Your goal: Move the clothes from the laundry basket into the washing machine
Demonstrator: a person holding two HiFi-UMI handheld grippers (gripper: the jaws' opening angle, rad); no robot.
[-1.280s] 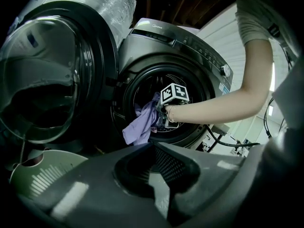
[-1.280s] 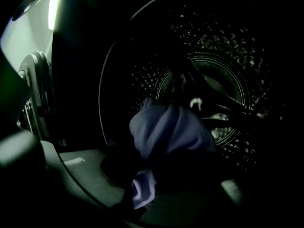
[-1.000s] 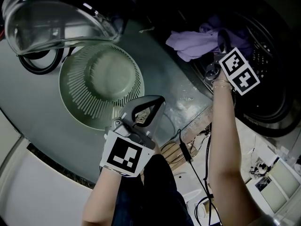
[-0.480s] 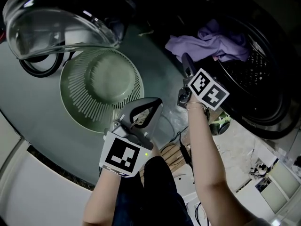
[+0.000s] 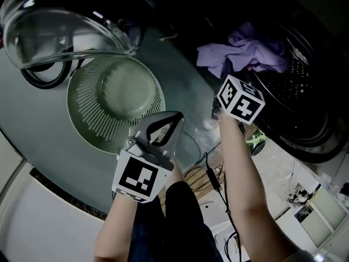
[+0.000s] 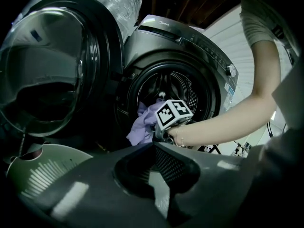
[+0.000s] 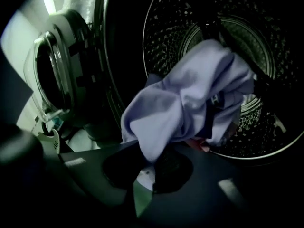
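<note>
A lavender garment (image 5: 248,48) hangs over the lip of the washing machine drum (image 5: 297,75), half in and half out. My right gripper (image 5: 225,72) points up at its lower edge. In the right gripper view a narrow tip of the lavender garment (image 7: 185,103) runs down into the right gripper (image 7: 152,158), which is shut on it. My left gripper (image 5: 175,117) is shut with nothing in it and hovers by the rim of the pale green laundry basket (image 5: 82,100), whose bottom is bare. The left gripper (image 6: 154,146) faces the drum (image 6: 185,91).
The round glass door (image 5: 60,21) stands open at the upper left above the basket. A black cable (image 5: 210,171) and a woven item (image 5: 197,178) lie on the floor by my legs. White shelving (image 5: 322,201) stands at the lower right.
My right gripper pulled back out of the drum toward its mouth, down and left. The lavender garment shifted a little at the lip. The left gripper barely moved.
</note>
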